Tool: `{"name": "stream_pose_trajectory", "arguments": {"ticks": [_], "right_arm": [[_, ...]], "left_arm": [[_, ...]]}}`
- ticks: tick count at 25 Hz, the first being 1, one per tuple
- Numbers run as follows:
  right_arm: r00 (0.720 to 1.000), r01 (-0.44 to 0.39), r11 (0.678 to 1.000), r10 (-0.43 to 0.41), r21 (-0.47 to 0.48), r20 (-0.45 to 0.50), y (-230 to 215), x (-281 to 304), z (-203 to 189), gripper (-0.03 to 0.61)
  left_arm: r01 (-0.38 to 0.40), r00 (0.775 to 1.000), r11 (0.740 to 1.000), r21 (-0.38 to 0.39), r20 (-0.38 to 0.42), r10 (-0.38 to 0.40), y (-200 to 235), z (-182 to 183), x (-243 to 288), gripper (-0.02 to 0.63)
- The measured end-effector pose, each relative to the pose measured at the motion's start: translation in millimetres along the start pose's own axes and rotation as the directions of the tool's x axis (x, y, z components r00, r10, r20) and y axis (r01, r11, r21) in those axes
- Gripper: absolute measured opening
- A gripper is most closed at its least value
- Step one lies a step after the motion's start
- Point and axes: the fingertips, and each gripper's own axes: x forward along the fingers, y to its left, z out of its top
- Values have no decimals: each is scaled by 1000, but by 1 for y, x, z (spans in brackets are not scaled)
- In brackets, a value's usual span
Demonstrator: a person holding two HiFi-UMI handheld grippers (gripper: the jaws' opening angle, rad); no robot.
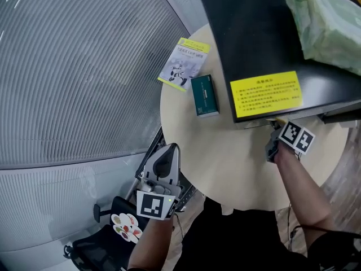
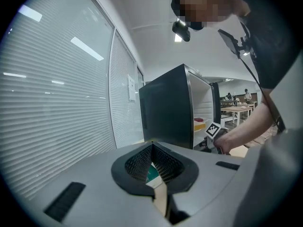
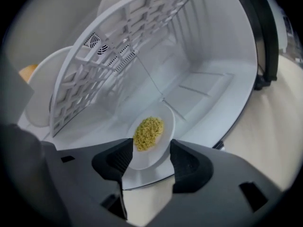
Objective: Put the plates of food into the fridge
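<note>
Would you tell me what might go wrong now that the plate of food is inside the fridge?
The plate lies near the front lip of the fridge, between the right gripper's open fingers; a crooked withdrawal might catch its rim and drag it out. Sitting that far forward, it might also be knocked when the fridge is shut.

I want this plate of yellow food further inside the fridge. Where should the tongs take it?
Probably by the bare near rim of the plate, coming straight in through the open front: the food sits toward the far side, and the open right tongs line up astride that rim.
</note>
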Motion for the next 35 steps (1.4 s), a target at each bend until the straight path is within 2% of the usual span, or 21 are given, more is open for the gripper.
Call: {"name": "stream_pose_trajectory", "arguments": {"ticks": [6,10,14,17,24,27,31,35], "right_arm": [[999,41,994,-40,-99,14,-15,-10,-4,227],[998,53,993,-50,-102,41,-24,-24,-5,227],[992,-64,996,71,-70,102,-5,-44,-1,225],[981,-122,983,140,-134,133,12,-62,0,225],[954,-185,953,233,-240,191,39,-117,2,225],[954,-159,934,228,-319,194,45,-138,-3,225],[958,-106,884,213,-455,193,57,-165,-8,224],[950,-78,840,227,-537,216,73,-192,-8,224]], "left_arm": [[5,1000,1000,2,20,-5,-18,6,-11,5],[12,999,1000,9,35,-12,-25,14,-23,5],[48,997,998,-41,67,-45,-37,27,-32,5],[102,991,994,-47,91,-97,-56,31,-32,5],[194,972,980,-42,146,-186,-81,43,-30,5],[219,965,975,-34,155,-212,-87,49,-35,5],[251,957,968,-33,158,-243,-95,52,-46,5],[254,956,966,-39,161,-245,-95,49,-55,5]]}}
